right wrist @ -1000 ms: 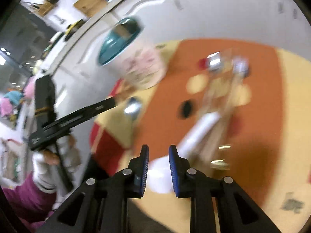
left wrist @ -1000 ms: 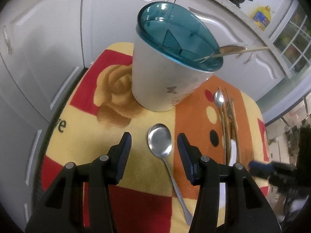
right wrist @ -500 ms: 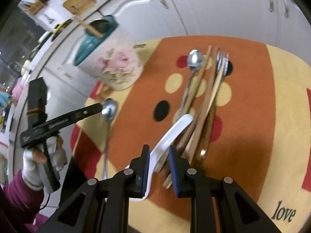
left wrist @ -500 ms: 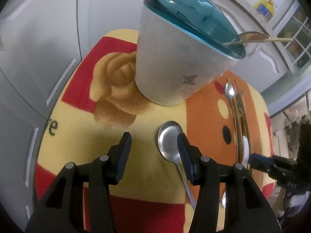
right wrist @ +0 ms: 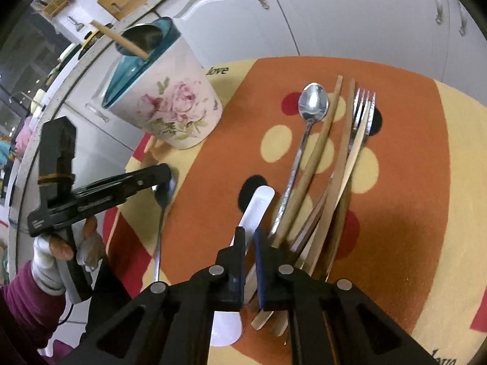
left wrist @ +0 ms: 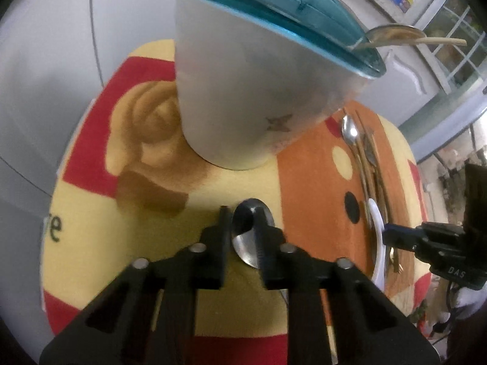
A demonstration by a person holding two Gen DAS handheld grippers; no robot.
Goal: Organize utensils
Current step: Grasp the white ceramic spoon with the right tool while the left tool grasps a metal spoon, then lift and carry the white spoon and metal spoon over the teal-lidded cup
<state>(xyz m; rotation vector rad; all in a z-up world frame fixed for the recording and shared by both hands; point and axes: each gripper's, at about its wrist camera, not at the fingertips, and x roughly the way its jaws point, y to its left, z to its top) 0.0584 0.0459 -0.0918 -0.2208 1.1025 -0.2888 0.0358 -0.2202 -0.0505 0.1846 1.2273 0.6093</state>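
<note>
A metal spoon (left wrist: 248, 251) lies on the patterned mat (left wrist: 91, 243) in front of the white utensil holder (left wrist: 243, 91) with a teal insert. My left gripper (left wrist: 241, 213) points down at the spoon's bowl. Its jaws are closing, with the bowl's left rim in the gap and the right finger across the bowl. My right gripper (right wrist: 249, 234) is shut on the handle of a white spoon (right wrist: 258, 200) at the left of the utensil pile. A wooden-handled spoon (left wrist: 395, 35) stands in the holder (right wrist: 170, 106).
On the orange part of the mat lie a second metal spoon (right wrist: 313, 103), a fork (right wrist: 363, 103) and several wooden chopsticks (right wrist: 319, 152). White cabinet doors (right wrist: 350, 15) rise behind the mat. A gloved hand (right wrist: 48, 252) holds the left gripper (right wrist: 166, 179).
The left gripper sank toward the metal spoon and its wide jaws narrowed over the bowl. The right gripper came down onto the pile and its jaws closed on the white spoon's handle.
</note>
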